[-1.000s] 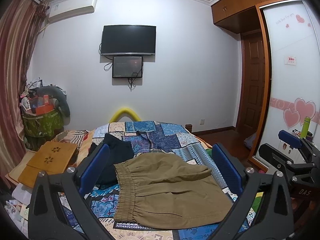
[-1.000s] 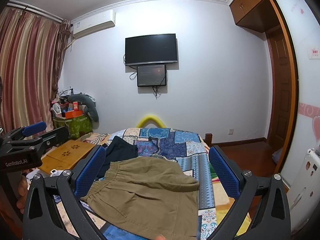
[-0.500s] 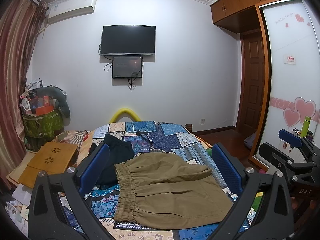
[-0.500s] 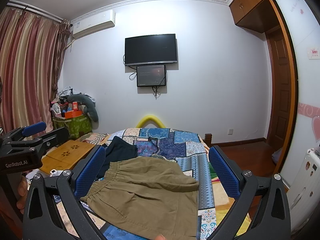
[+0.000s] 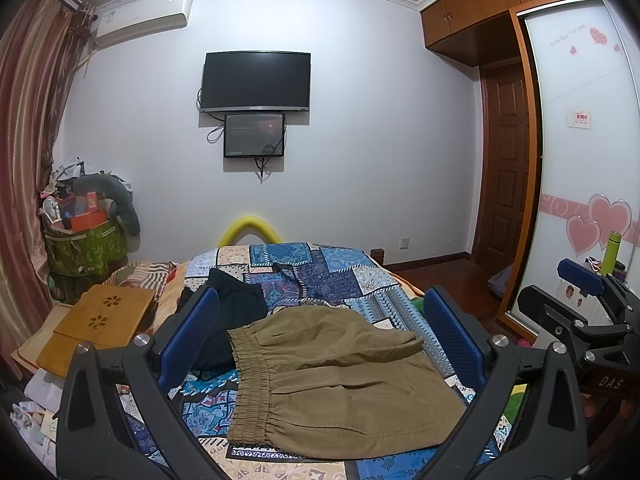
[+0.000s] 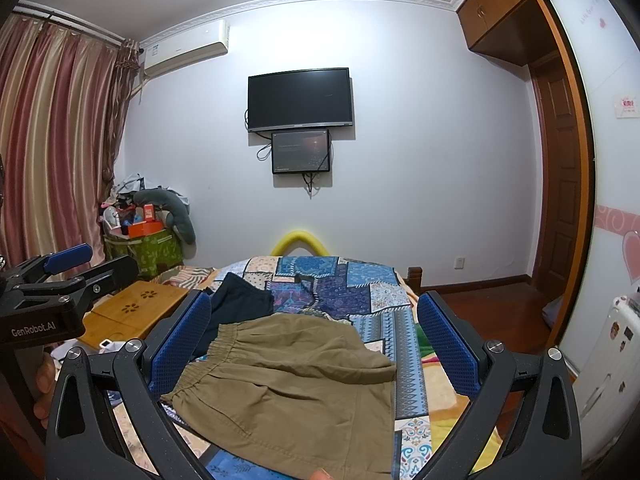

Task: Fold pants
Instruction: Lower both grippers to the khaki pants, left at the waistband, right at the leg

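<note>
Here, both the left gripper and the right gripper gape empty above the khaki pants; a dark garment lies far-left, touching them, on the patchwork bedspread.

Bare quilt lies beyond the khaki pants; a dark garment crowds their left.

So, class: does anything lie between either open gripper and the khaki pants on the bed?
Nothing visible does. The khaki pants lie bare on the patchwork quilt, in front of the left gripper and right gripper. The dark garment lies beside the waistband, not across it.
</note>
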Available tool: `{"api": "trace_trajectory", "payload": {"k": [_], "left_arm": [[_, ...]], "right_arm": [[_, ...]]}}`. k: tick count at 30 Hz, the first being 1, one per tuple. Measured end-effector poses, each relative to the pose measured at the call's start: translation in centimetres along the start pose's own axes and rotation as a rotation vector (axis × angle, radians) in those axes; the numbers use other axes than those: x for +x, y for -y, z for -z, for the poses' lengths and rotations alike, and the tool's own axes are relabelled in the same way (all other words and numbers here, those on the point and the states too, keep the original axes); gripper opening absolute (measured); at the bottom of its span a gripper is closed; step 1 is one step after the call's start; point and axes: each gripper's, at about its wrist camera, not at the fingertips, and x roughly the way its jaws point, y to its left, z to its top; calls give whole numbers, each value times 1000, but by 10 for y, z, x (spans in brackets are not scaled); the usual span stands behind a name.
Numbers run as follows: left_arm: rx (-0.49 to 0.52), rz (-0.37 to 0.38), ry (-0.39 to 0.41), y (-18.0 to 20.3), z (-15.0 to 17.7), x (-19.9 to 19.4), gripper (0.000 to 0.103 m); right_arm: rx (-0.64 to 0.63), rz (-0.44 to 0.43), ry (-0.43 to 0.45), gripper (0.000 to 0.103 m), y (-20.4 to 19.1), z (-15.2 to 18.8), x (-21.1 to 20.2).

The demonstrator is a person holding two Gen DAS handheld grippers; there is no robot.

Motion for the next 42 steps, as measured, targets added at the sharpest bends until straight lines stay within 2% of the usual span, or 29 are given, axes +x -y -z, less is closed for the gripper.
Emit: {"api": "trace_trajectory", "payload": {"k": [15, 21, 26, 30, 33, 38, 42], "left_arm": [[3, -8, -5, 0, 0, 5, 103], [10, -25, -46, -4, 8, 27, 103], [0, -35, -126, -17, 20, 65, 103], [31, -89, -204, -30, 33, 105, 103], [18, -96, -281, -45, 44, 136, 103], [-48, -94, -459, -81, 69, 200, 103], [-53, -126, -575, -107, 94, 244, 103]], "right_arm": [[-1, 2, -12, 102, 0, 2, 5], [-1, 13, -46, 102, 3, 8, 19], [18, 22, -109, 102, 15, 21, 41], [33, 84, -194, 102, 33, 40, 71], [38, 106, -256, 102, 44, 54, 91], [37, 125, -378, 101, 63, 77, 123], [35, 103, -470, 91, 78, 92, 146]]}}
